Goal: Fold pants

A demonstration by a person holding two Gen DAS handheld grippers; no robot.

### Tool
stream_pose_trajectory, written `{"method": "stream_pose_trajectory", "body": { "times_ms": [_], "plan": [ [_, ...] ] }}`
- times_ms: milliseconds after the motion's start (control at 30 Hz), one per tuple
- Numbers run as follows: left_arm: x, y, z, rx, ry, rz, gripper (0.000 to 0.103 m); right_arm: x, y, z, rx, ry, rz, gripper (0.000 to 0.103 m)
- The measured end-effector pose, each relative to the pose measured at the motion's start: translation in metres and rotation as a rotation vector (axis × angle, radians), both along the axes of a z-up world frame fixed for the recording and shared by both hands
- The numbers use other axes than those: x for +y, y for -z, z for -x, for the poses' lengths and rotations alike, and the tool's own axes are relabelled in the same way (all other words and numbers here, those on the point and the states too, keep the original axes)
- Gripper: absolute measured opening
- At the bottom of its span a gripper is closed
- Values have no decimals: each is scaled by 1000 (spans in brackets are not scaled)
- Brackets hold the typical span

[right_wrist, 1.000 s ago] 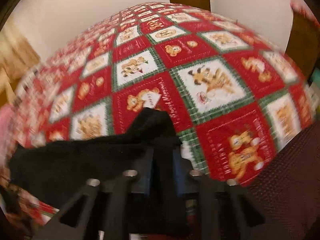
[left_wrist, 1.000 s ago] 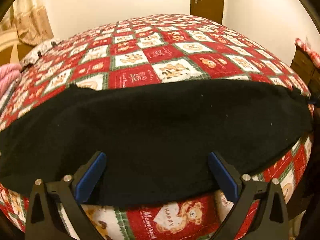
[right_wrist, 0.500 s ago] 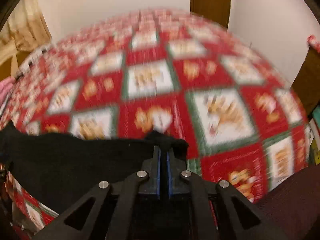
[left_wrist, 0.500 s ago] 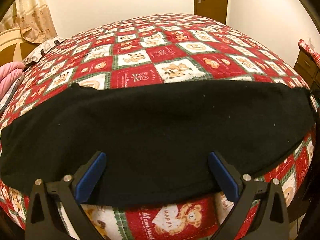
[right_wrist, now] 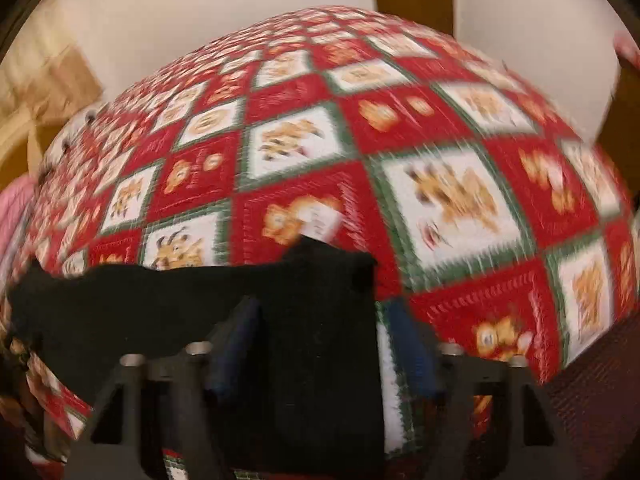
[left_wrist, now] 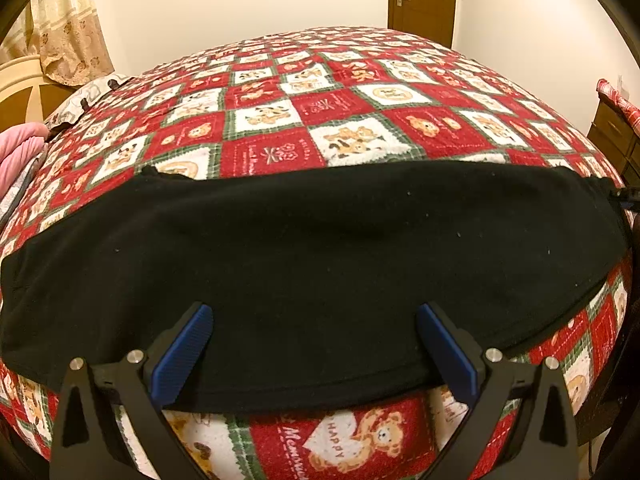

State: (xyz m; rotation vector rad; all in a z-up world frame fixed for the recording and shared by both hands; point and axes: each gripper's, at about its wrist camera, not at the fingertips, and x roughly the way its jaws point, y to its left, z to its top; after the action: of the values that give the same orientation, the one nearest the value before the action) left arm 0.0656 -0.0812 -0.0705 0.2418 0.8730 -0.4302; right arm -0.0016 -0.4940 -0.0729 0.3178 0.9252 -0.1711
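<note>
The black pants (left_wrist: pixel 312 264) lay spread flat in a wide band across the near edge of the bed quilt (left_wrist: pixel 332 112), a red, white and green patchwork printed with teddy bears. The fabric looked matte and fleecy, dotted with a few pale specks of lint, smooth apart from one shallow crease near its middle. Its far hem ran almost straight across the quilt; its near hem sagged toward the quilt's front edge.

The left gripper (left_wrist: pixel 312 332) hovered over the near hem with its blue-padded fingers (left_wrist: pixel 188 340) spread wide, gripping nothing.

In the blurred right wrist view, one end of the pants (right_wrist: pixel 312 320) lay between the fingers of the right gripper (right_wrist: pixel 320 344), which were parted, the cloth draped loosely between them on the quilt (right_wrist: pixel 452 200).
</note>
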Motion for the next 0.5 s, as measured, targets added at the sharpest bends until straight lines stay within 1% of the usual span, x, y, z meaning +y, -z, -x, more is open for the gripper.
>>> {"method": "stream_pose_trajectory", "body": {
  "times_ms": [33,100,133,233,267,300,333,367,400,467,500],
  "plan": [
    [0,0,0,0,-1,0,103,6,-1,-4,3,-29,-32,20],
    [1,0,0,1,2,2,103,20,-7,-6,30,-28,40,19],
    [1,0,1,1,3,3,103,25,-15,-2,13,-22,58,18],
    [2,0,0,-1,12,4,103,34,-53,27,-94,60,109,18],
    [2,0,0,-1,14,5,103,41,-70,40,-134,90,157,18],
    [2,0,0,0,15,7,103,52,-91,54,-171,119,235,18],
    [2,0,-1,0,16,9,103,60,-102,59,-177,143,303,18],
    [1,0,-1,-1,16,12,103,66,-111,61,-168,176,379,18],
    [1,0,-1,-3,16,15,103,69,-115,60,-145,201,414,19],
    [0,0,-1,-8,11,16,103,56,-108,47,-93,244,369,21],
    [-1,0,0,-11,10,13,103,46,-100,38,-80,264,350,28]
  ]
}}
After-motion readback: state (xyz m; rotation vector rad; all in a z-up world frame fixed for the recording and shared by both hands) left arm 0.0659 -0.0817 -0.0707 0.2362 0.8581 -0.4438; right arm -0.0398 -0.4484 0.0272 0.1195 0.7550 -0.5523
